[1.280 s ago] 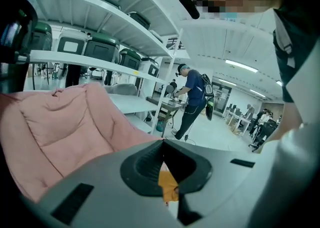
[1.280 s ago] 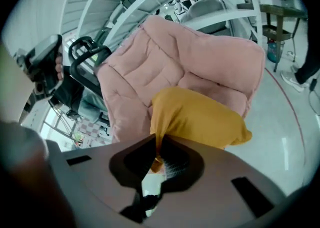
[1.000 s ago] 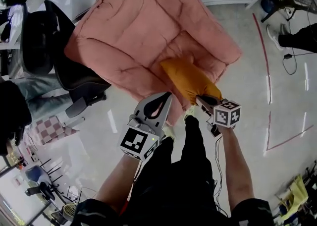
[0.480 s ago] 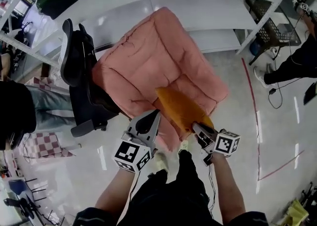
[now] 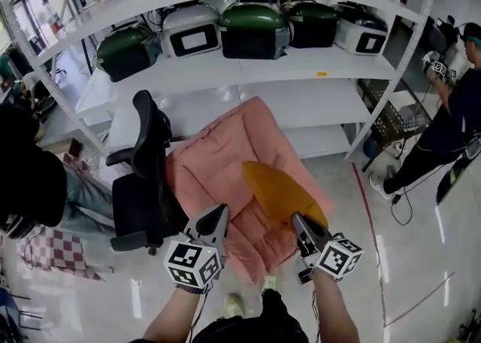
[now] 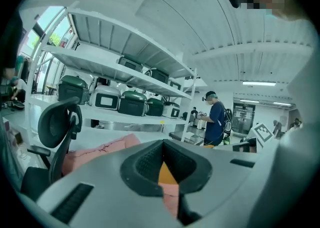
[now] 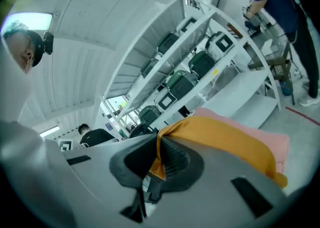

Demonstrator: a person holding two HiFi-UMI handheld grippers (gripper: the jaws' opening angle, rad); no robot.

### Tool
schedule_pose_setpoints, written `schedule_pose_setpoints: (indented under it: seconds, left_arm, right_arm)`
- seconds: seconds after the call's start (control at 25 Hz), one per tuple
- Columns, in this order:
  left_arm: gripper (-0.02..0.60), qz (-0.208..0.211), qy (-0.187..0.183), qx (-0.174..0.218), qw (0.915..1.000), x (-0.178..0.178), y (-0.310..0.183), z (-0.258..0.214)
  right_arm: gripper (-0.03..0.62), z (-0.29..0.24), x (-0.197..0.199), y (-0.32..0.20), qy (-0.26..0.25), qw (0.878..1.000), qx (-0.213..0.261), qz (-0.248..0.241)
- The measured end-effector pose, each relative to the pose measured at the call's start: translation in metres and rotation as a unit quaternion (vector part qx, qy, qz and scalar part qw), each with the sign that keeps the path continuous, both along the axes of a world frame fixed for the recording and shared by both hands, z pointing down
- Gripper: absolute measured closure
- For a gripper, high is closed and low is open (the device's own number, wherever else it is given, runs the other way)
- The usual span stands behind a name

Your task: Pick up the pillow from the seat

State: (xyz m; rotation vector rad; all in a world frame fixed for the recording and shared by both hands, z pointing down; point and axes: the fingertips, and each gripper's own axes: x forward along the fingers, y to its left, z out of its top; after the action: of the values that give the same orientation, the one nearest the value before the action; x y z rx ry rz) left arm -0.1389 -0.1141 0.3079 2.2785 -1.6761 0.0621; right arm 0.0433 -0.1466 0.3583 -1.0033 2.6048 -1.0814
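Observation:
An orange pillow [image 5: 279, 192] hangs over the front of the pink padded seat [image 5: 218, 172]. My right gripper [image 5: 301, 225] is shut on the pillow's near corner. In the right gripper view the orange fabric [image 7: 225, 142] is pinched between the pads and bulges out beyond them, and the pink seat [image 7: 272, 139] lies behind. My left gripper [image 5: 216, 221] hovers over the seat's front left edge, shut with nothing in it. Through the slit between its pads [image 6: 150, 164] show a sliver of the pillow [image 6: 165, 174] and the pink seat [image 6: 100, 149].
A black office chair [image 5: 139, 183] stands against the seat's left side. White shelves [image 5: 248, 71] behind hold several cookers. One person stands at the right [image 5: 443, 123] by a wire basket [image 5: 387, 116], and another sits at the left [image 5: 30, 183].
The head view has tilted up from the floor to the shelves. The right gripper keeps its hold on the pillow's corner, and both grippers sit lower in the picture.

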Motion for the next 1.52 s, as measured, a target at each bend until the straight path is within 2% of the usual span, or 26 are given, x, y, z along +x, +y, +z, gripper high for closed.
schedule_pose_setpoints:
  seconds: [0.16, 0.44, 0.68, 1.0, 1.2, 1.52]
  left_arm:
    - [0.577, -0.004, -0.003, 0.019, 0.9998, -0.008, 0.010, -0.029]
    - [0.577, -0.017, -0.011, 0.055, 0.9983, -0.029, 0.017, -0.083]
    - [0.577, -0.023, -0.027, 0.092, 0.9952, -0.037, 0.026, -0.127]
    - [0.577, -0.025, -0.022, 0.108, 0.9936, -0.043, 0.034, -0.144]
    - [0.577, -0.023, -0.007, 0.108, 0.9939, -0.046, 0.040, -0.150]
    - [0.577, -0.022, -0.003, 0.114, 0.9932, -0.047, 0.045, -0.153]
  right_arm:
    - [0.577, -0.052, -0.004, -0.001, 0.020, 0.997, 0.068, 0.022]
    - [0.577, -0.122, -0.007, -0.004, 0.050, 0.987, 0.144, 0.052]
    - [0.577, -0.162, -0.009, 0.001, 0.073, 0.974, 0.202, 0.070]
    - [0.577, -0.195, -0.017, 0.010, 0.100, 0.960, 0.250, 0.077]
    - [0.577, -0.204, -0.019, 0.014, 0.121, 0.953, 0.265, 0.079]
    - [0.577, -0.210, -0.020, 0.021, 0.131, 0.948, 0.276, 0.084]
